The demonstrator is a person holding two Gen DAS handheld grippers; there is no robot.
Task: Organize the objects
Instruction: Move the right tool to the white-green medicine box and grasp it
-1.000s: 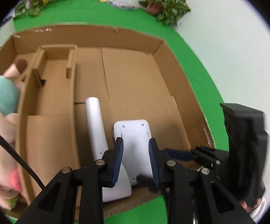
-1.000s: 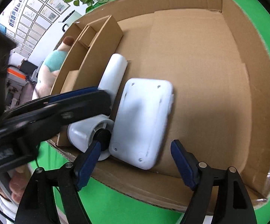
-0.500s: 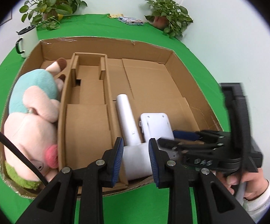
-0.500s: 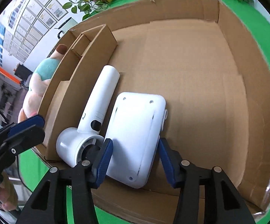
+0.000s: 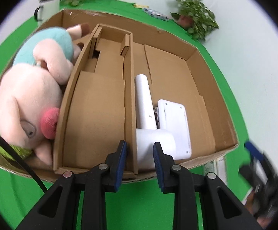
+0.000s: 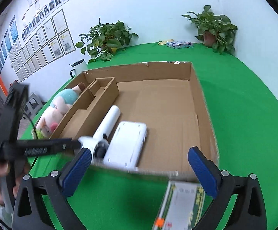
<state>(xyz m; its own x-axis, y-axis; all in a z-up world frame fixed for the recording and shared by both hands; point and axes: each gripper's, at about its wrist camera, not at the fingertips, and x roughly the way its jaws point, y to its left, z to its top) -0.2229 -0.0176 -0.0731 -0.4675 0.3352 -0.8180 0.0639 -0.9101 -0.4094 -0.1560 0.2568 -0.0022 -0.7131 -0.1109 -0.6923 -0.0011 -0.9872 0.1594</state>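
Since the right tool hangs over the near edge of the cardboard box with its jaws swinging open and nothing between them, we judge the step in hand to be fetching the next thing: most likely the green-and-white carton lying on the green counter just outside the box's near wall, low in the right wrist view. To do it well, we would bring the tool down squarely over the carton's narrow sides, keep the pads clear of the box wall, and close only once both pads flank it.

Inside the box, the white hair dryer lies beside the cardboard divider, the flat white device touches it on the far side, and the plush pig fills the leftmost compartment.

The left tool points steeply down at the dryer's head, jaws only narrowly apart and gripping nothing. The right tool tilts downward as well, and that view is blurred at the near box edge.
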